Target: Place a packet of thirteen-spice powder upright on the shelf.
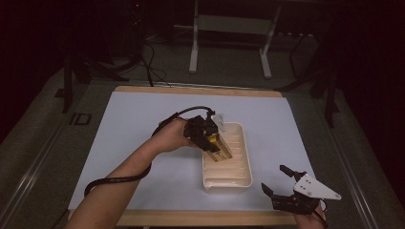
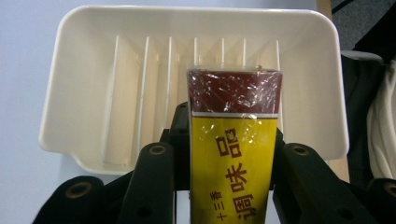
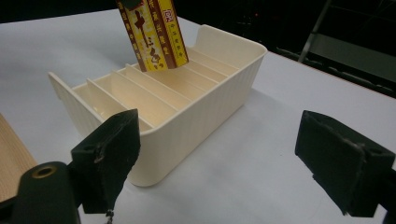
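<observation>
A: How many things are on the table (image 1: 143, 124)?

B: One cream tray (image 1: 244, 157), standing on the white sheet right of the middle; thin ribs split it into narrow slots; in the left gripper view I count seven ribs, and I cannot be sure of the exact number of slots.

A: And boxes?

B: One; a yellow and dark red box (image 2: 233, 140) wrapped in clear film, with printed characters down its face.

A: Where is it?

B: In the left tongs (image 1: 215, 143), pinched between the two black jaws; the jaws press on its two long sides; its dark red end points down into the tray, tilted, over the slots towards the far half; in the right gripper view its lower end (image 3: 156, 51) sits at the level of the rib tops, and whether it touches the tray floor I cannot tell.

A: The other hand?

B: The right tongs (image 1: 277, 181) rest near the front right corner of the table, just beside the tray's near end and apart from it; the two jaws stand spread wide with nothing between them.

A: So, counted?

B: One tray, one box, two tongs; two forearms come in from the bottom edge.
</observation>
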Demonstrator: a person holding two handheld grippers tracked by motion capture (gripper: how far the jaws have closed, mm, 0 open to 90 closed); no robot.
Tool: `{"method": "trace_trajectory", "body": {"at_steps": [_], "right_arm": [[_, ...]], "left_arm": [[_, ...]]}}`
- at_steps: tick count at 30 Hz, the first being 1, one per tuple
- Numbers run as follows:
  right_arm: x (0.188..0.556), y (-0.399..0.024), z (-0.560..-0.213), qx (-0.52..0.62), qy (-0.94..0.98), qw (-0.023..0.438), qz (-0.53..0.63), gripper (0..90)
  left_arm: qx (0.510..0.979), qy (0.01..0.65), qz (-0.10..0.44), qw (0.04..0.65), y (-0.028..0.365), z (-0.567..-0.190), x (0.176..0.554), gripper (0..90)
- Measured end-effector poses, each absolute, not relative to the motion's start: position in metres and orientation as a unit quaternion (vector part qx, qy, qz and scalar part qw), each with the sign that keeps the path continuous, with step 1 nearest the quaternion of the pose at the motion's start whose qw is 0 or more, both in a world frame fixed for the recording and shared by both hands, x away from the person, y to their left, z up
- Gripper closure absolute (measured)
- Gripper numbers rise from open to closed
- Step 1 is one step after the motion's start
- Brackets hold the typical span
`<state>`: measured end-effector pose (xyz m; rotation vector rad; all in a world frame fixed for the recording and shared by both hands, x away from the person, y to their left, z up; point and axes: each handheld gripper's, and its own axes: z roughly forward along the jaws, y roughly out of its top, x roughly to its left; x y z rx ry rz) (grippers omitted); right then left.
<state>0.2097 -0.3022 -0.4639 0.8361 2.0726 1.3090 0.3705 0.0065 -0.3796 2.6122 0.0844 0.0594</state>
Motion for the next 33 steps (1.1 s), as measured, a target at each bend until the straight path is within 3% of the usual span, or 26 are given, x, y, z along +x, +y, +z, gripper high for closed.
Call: {"method": "trace_trajectory", "body": {"at_steps": [12, 26, 33], "right_arm": [[0.210, -0.302, -0.464, 0.310, 0.770, 0.273, 0.487, 14.1], [0.210, -0.303, -0.464, 0.308, 0.770, 0.274, 0.487, 14.1], [0.209, -0.304, -0.464, 0.310, 0.769, 0.274, 0.487, 14.1]], "left_arm": [[0.973, 0.038, 0.012, 0.228, 0.003, -0.390, 0.374, 68.7], [0.984, 0.023, 0.018, 0.178, -0.029, -0.409, 0.373, 68.2], [0.983, 0.023, 0.012, 0.184, -0.042, -0.420, 0.376, 67.9]]}}
